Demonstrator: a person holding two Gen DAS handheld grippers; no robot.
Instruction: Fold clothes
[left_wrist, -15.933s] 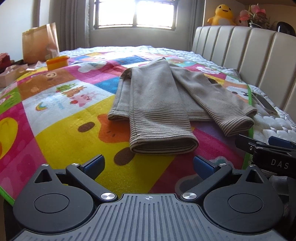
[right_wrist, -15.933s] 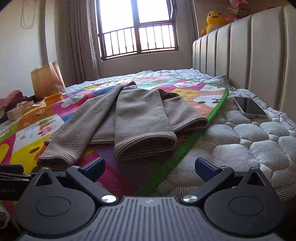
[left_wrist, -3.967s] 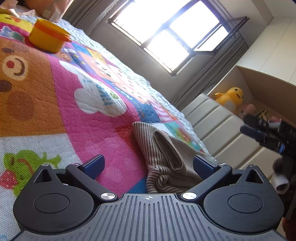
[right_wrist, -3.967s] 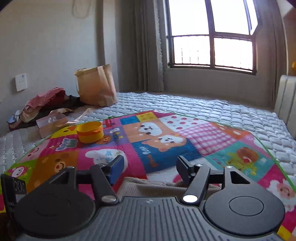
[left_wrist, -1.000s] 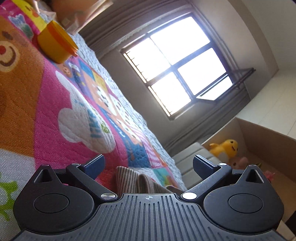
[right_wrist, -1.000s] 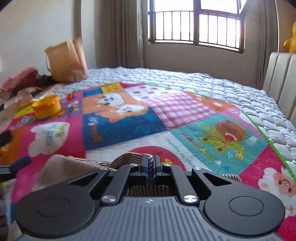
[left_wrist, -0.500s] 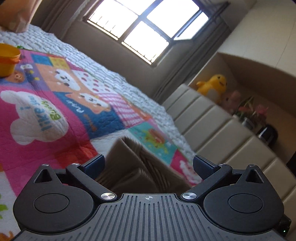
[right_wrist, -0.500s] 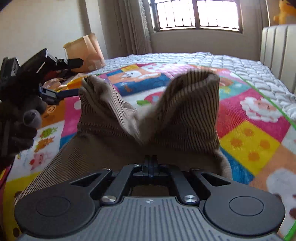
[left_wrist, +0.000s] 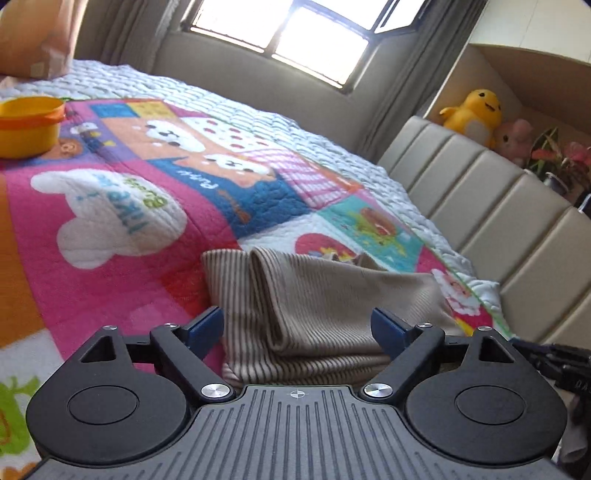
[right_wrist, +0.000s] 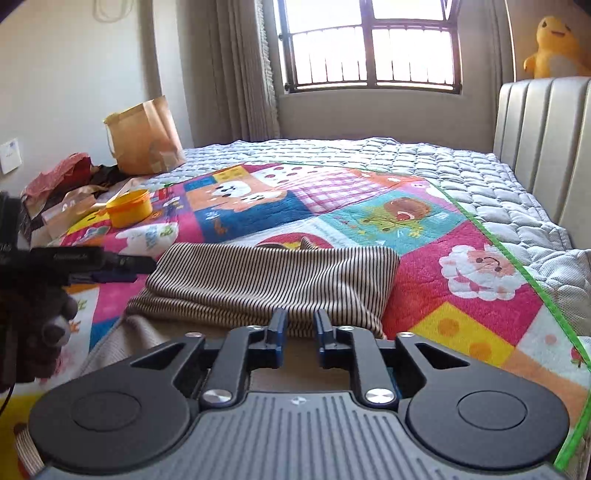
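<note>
Left wrist view first: my left gripper (left_wrist: 297, 326) stands wide open with nothing between its blue pads, hovering low over the near edge of the striped garment (left_wrist: 325, 295). That garment lies in a compact stack on the patchwork quilt (left_wrist: 122, 206), one rounded fold running along its left side, layers showing at the near edge. The headboard (left_wrist: 491, 206) runs along the right, and a yellow tub (left_wrist: 27, 125) sits well apart at far left.

Right wrist view: my right gripper (right_wrist: 298, 334) has its jaws close together but not touching — a narrow gap shows, and I see no cloth pinched in it, though the pad tips sit right against the garment's near hem, so contact there is hard to rule out. From here the striped garment (right_wrist: 266, 284) reads as a flat rectangle with a paler layer spreading under it toward me. My left gripper (right_wrist: 110, 264) pokes in from the left edge, just beside the stack.

By my reckoning the folding is mostly done — what may remain is a final tidy or one more fold of that lower layer. Only the right view shows that lower layer and the paper bag (right_wrist: 144, 136); only the left shows the fold's rounded side.
</note>
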